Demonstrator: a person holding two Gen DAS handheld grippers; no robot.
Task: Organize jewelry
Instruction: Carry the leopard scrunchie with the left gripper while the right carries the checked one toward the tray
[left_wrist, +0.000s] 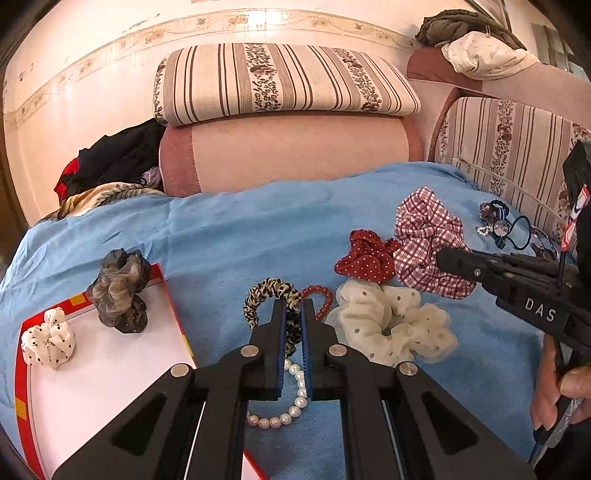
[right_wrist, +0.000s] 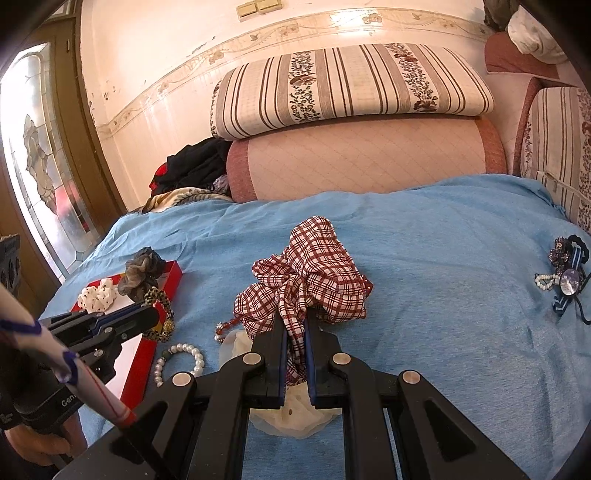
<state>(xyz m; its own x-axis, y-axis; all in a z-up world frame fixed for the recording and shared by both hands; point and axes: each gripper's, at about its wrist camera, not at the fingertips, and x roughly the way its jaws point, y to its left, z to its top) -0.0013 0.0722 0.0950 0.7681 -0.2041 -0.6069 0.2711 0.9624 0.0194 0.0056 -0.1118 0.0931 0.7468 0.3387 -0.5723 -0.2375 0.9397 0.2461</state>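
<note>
My left gripper (left_wrist: 294, 306) is shut on a leopard-print scrunchie (left_wrist: 264, 295) and holds it just above the blue blanket; it also shows in the right wrist view (right_wrist: 160, 314). A pearl bracelet (left_wrist: 291, 402) lies under its fingers. My right gripper (right_wrist: 296, 321) is shut on a red-and-white checked scrunchie (right_wrist: 314, 273), lifted off the blanket. A red-rimmed white tray (left_wrist: 103, 369) at the left holds a grey scrunchie (left_wrist: 120, 291) and a white dotted scrunchie (left_wrist: 48, 341).
A red dotted scrunchie (left_wrist: 365, 260), a cream dotted scrunchie (left_wrist: 391, 321) and a red bead bracelet (left_wrist: 323, 299) lie on the blue blanket (left_wrist: 221, 236). A heap of hair ties and beads (right_wrist: 565, 273) lies at the far right. Striped cushions (left_wrist: 280, 81) stand behind.
</note>
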